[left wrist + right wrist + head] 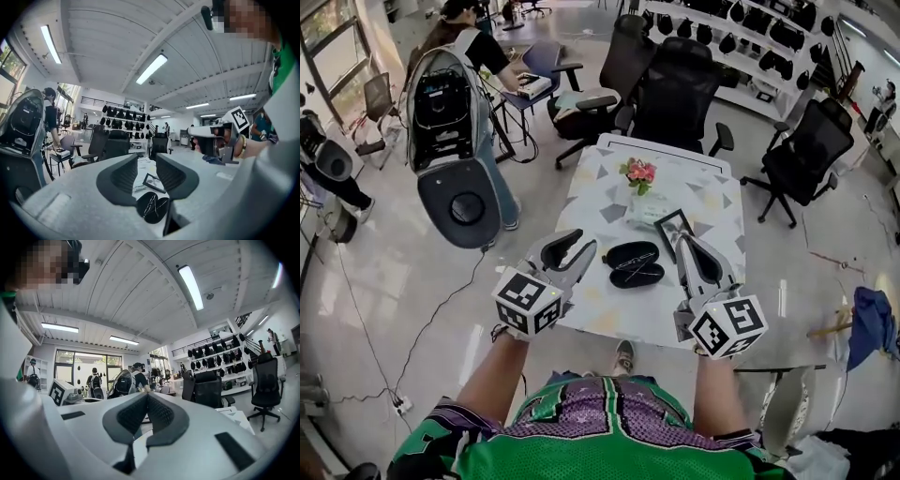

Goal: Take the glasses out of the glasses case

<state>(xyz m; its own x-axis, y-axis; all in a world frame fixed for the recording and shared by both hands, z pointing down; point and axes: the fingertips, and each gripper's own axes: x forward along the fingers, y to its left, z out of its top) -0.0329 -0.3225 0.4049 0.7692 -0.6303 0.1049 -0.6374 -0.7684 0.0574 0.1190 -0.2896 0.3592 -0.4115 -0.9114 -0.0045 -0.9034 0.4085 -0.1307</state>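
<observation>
A black glasses case (635, 263) lies open on the patterned white table (600, 314), its two oval halves side by side. Thin lines of folded glasses (636, 265) show inside it. My left gripper (587, 241) hovers just left of the case, open, with nothing between its fingers. In the left gripper view the case (152, 206) sits low, beneath the gap of the left gripper (146, 165). My right gripper (680, 240) is right of the case, shut and empty. Its tips meet in the right gripper view (146, 397).
A small framed picture (673, 223) and a pot of pink flowers (639, 175) stand on the table behind the case. Black office chairs (675, 94) crowd the table's far edge. A person (473, 56) works at the back left beside a grey shell on a stand (450, 141).
</observation>
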